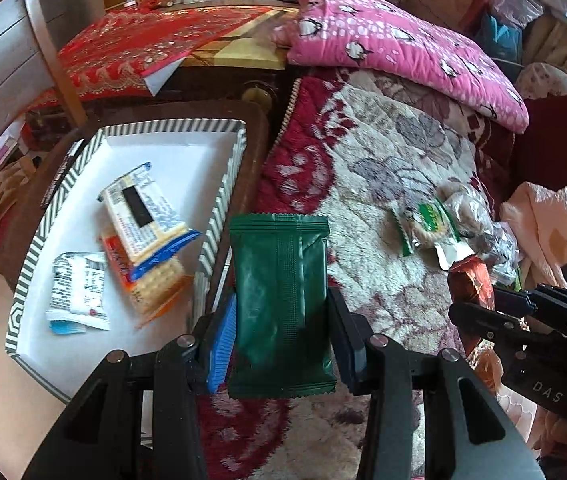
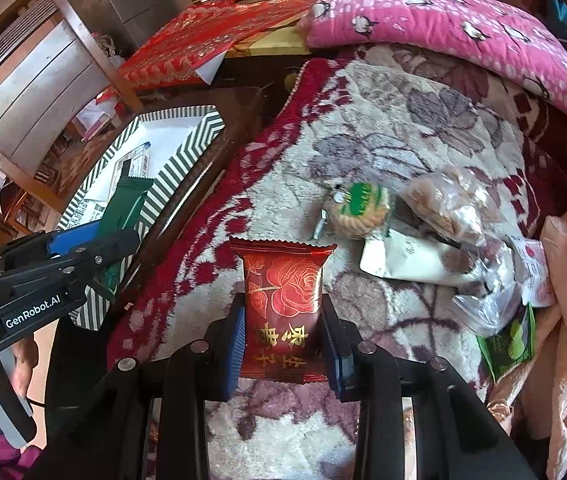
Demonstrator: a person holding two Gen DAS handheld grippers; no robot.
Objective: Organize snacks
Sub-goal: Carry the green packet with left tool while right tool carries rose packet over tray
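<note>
**Soft daylight, strong fisheye bend**

Both views are evenly bright with soft, diffuse light and only faint shadows. The white floor of the striped tray (image 1: 155, 152) is washed out nearly to glare. Straight lines bow hard toward the edges, and the corners fall to black. Focus is fair at centre; the far wall and the rim of each view are smeared.

"GenRobot.AI" on left gripper (image 2: 95, 246) body; "DAS" on right gripper (image 1: 479, 300) body
</note>
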